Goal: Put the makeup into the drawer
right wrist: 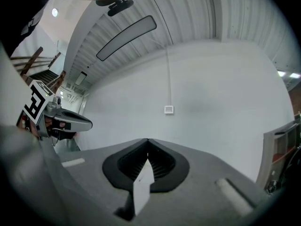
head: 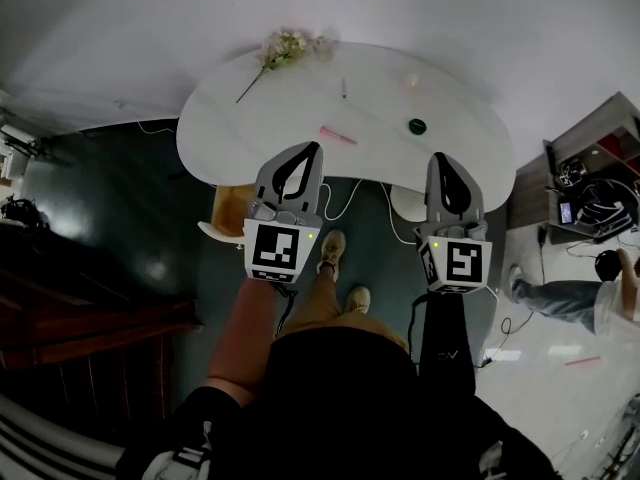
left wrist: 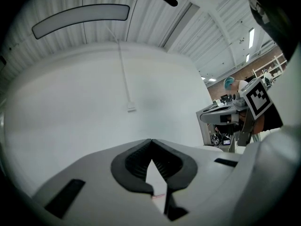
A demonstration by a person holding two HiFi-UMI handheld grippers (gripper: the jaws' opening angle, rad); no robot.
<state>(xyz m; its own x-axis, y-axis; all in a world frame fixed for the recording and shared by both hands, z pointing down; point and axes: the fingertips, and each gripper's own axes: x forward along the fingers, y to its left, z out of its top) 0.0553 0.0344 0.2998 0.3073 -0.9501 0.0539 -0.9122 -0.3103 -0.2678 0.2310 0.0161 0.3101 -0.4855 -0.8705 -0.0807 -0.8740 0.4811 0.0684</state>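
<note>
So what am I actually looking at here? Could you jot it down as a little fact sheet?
Setting: curved white table by a white wall
On the table: flower sprig, pink stick, dark round item, thin dark stick
Left gripper: jaws together, holding nothing
Right gripper: jaws together, holding nothing
Drawer: none in sight
Nearby: seated person at the right edge

One table, one flower sprig, perhaps four small makeup items.
</note>
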